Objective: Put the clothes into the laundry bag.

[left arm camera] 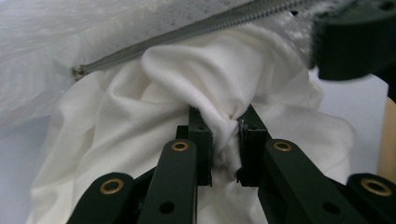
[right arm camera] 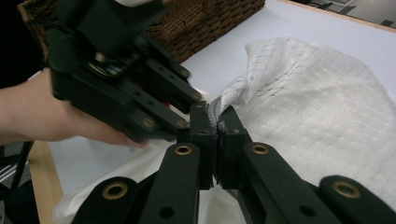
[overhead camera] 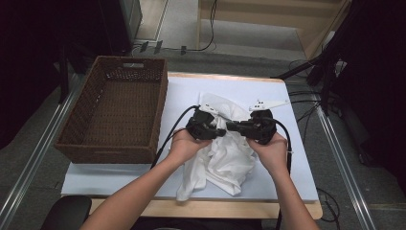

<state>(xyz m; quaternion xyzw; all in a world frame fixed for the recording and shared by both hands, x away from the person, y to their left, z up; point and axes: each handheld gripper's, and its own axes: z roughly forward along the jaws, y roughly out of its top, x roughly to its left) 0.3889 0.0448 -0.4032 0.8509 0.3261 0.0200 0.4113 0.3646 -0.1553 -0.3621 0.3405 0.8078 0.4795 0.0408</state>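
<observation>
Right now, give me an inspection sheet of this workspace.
Surface: wooden table under a pale blue sheet.
Job's things: white garment bunched mid-table, with plain cloth and a mesh part crossed by a zipper.
Clutter: empty wicker basket at the table's left edge.
Grippers: left gripper has its jaws pinched on a fold of plain cloth; right gripper has its jaws shut on the mesh edge; both held close together above the garment.
Cables: one black cable trails from each gripper.
Surroundings: grey carpet floor, metal rails, floor cables at right.
</observation>
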